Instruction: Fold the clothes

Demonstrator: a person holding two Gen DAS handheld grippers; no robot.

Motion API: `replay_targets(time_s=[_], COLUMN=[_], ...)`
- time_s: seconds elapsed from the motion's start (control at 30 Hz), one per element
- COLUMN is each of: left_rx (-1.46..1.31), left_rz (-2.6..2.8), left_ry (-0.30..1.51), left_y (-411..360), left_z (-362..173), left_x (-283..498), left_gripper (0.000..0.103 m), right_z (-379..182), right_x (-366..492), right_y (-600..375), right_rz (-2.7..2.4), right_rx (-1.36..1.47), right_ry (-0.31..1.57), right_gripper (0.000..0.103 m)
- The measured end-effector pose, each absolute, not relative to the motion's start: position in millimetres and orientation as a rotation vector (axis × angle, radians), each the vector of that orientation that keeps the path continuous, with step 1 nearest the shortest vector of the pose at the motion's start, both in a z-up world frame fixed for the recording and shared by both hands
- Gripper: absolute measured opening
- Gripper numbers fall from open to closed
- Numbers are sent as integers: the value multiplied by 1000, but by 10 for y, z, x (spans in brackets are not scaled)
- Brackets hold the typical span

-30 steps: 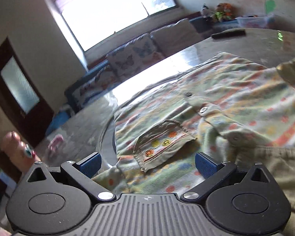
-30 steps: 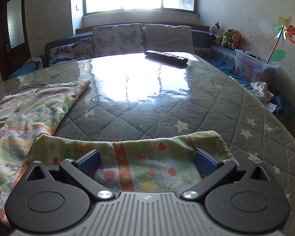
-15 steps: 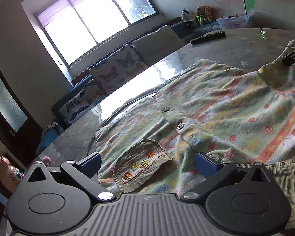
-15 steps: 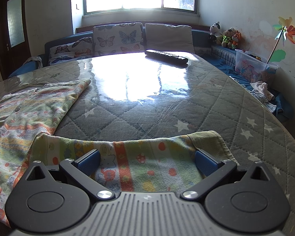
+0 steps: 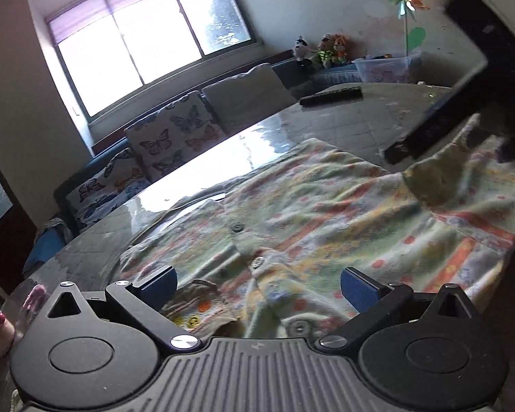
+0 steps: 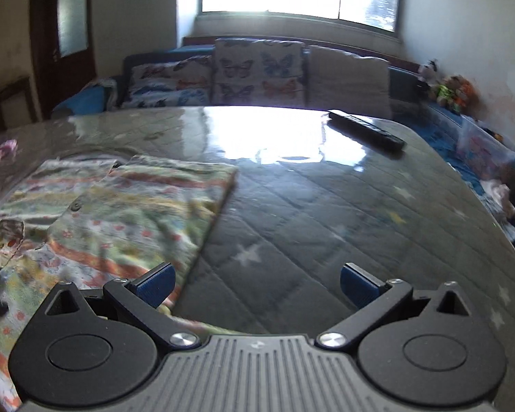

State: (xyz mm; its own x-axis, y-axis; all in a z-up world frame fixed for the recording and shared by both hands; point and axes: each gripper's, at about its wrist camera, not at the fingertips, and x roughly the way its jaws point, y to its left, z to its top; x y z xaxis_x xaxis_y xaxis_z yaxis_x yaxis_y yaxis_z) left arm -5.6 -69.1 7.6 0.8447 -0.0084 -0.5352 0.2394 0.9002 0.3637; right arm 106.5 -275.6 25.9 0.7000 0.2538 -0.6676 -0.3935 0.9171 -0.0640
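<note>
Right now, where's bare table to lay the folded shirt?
Bare quilted table runs between the shirt's right edge and the remote, widest toward the near right rim. The left side is crowded with shirt.

Left tongs (image 5: pixel 259 283) spread wide, right tongs (image 6: pixel 257 279) likewise

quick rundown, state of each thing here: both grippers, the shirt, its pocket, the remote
left gripper: open, holding nothing
right gripper: open, holding nothing
shirt: spread on the table, wrinkled, not yet folded
pocket: flap rumpled
remote: lying flat on the table, apart from the shirt
</note>
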Motion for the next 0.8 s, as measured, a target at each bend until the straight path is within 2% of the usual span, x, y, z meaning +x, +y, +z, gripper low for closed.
replay_targets(time_s=[0.17, 0.8], left_rx=[438, 332], left_rz=[-169, -212], left_ry=[561, 580], left_y=[-757, -636], left_z=[-9, -21], left_x=[-125, -91], left_gripper=[103, 103], right_z=[133, 220], right_x=[1351, 2256], right_y=[-2496, -1940], right_rz=[332, 240], right_rx=[-279, -387], right_ry=[719, 685], right_gripper=[103, 103])
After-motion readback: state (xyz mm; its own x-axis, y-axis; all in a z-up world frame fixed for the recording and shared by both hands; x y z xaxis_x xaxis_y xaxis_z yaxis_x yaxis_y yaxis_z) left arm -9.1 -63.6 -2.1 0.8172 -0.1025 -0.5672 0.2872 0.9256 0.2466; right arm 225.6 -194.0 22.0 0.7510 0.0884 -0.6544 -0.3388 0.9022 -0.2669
